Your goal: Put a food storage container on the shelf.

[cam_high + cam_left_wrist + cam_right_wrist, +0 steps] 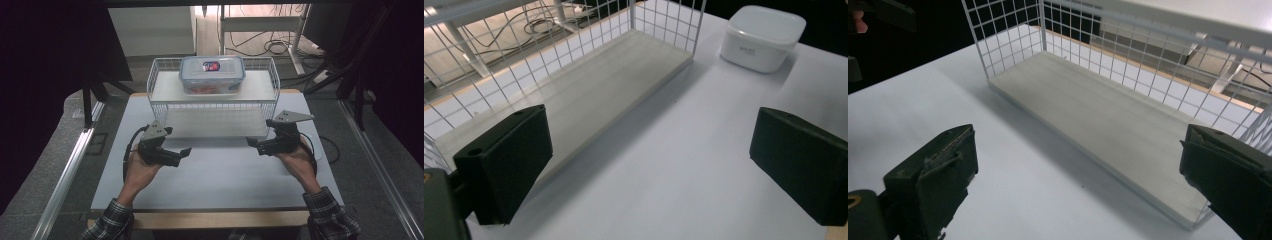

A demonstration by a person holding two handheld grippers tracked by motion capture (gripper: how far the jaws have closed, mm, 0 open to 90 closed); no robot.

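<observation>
Hovering: both tools spread, empty, over table (215, 175); wire rack (212, 107) ahead w/ lidded box (212, 74) on top.

Grey floor (360, 150) around a white table (220, 175), cables (270, 45) trailing beyond, dark surroundings.

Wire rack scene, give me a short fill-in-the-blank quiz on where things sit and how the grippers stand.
1. The clear lidded container sits on the wire rack's ____ shelf.
2. The left gripper and right gripper both have their jaws ____.
3. The small white tub stands on the ____, beside the rack.

Missing words: top; open; table
</observation>
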